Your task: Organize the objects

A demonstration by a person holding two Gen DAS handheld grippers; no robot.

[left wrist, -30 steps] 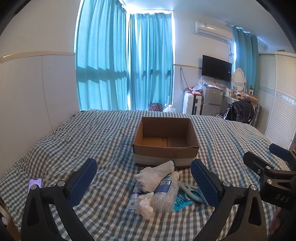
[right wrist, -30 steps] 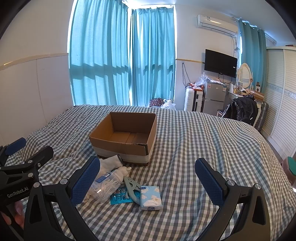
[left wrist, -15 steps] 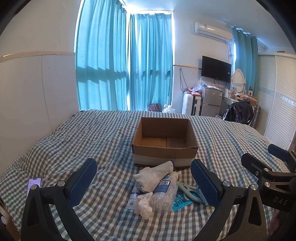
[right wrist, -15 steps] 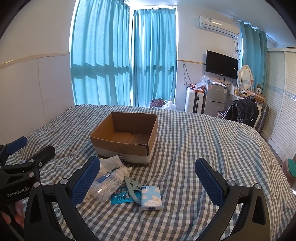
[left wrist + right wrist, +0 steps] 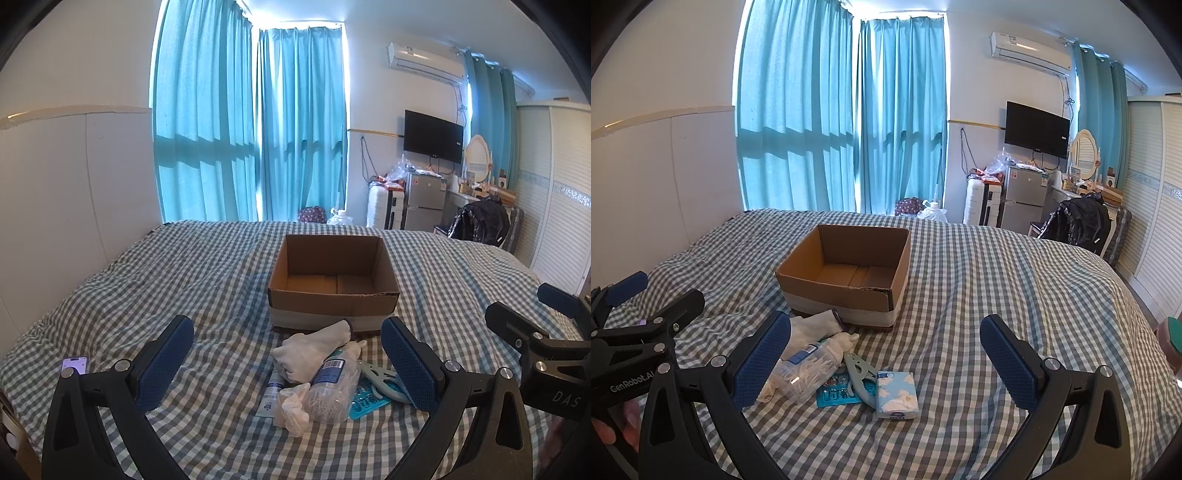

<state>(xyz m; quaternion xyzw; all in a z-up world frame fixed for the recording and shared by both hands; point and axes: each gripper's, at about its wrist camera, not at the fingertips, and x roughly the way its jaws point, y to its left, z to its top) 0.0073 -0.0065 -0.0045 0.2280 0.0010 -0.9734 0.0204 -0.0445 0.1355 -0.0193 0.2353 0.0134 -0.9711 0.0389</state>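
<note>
Left gripper (image 5: pixel 286 360) and right gripper (image 5: pixel 886 356) – both spread wide, nothing between the pads, hovering over the checked bedspread (image 5: pixel 997 280). Cardboard box (image 5: pixel 334 286) sits mid-bed – glove (image 5: pixel 314 345), swab bottle (image 5: pixel 332 387), clip (image 5: pixel 860 376) and tissue pack (image 5: pixel 897 393) heaped just before it

The bed cover (image 5: pixel 207 295) has small grey and white checks. The open cardboard box (image 5: pixel 846 273) is brown with a pale grey band low down. The long curtains (image 5: pixel 842 118) are bright blue-green. The soft tissue pack (image 5: pixel 897 395) is light blue with white clouds. The gripper pads (image 5: pixel 166 362) are dark blue on black arms.
</note>
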